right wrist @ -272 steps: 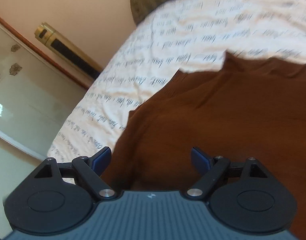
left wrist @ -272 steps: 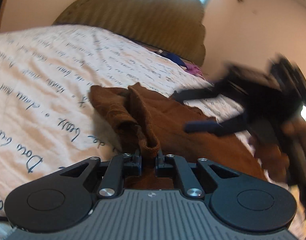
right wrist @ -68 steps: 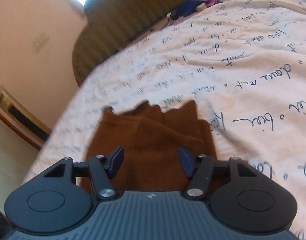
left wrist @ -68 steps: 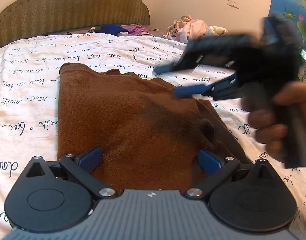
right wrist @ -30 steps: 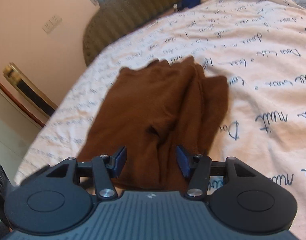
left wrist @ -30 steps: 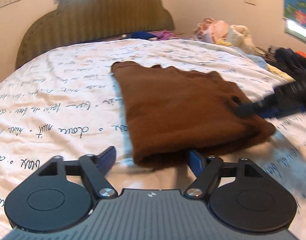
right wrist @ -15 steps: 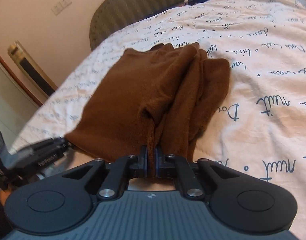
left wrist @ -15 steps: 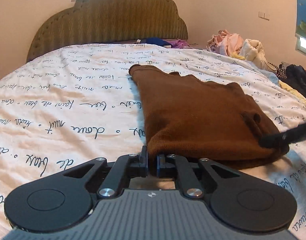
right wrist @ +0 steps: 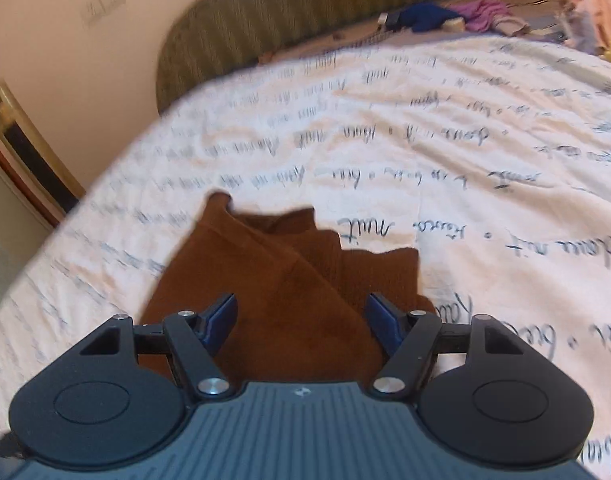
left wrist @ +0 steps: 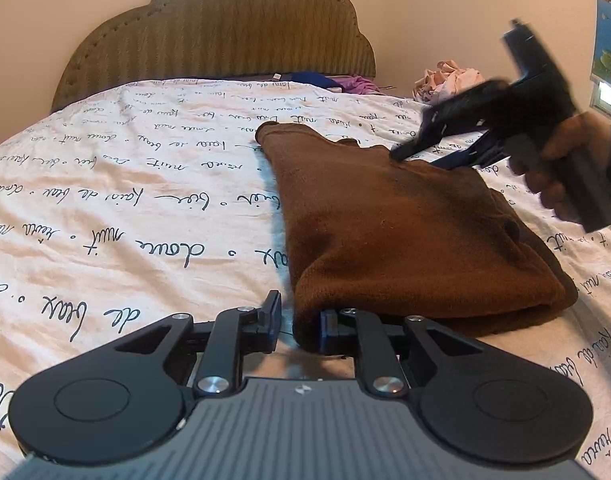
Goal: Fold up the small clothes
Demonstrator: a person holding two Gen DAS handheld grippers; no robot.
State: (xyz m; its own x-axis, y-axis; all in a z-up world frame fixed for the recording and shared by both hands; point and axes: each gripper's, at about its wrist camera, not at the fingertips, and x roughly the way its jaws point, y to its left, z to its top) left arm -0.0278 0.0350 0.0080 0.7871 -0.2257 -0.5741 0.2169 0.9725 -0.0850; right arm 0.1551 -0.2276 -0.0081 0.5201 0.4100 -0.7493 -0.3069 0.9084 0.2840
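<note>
At the near edge of the folded garment, your left gripper sits low on the bed with its blue-padded fingers parted a little; the corner of the folded brown knitted garment lies in the gap, against the right finger, while the left finger stands clear of it, so nothing is clamped. Over the far right part of that garment, your right gripper hangs in your right hand, blurred, with its fingers spread and their tips just above the cloth's far edge. From its own camera, the right gripper is wide open over the brown cloth, whose layered folds fan out toward the far end. That garment lies flat on the white bedsheet printed with dark handwriting. Beyond the sheet stands an olive ribbed padded headboard, with blue and purple clothes at its foot and a pale pink heap of clothes to the right.
</note>
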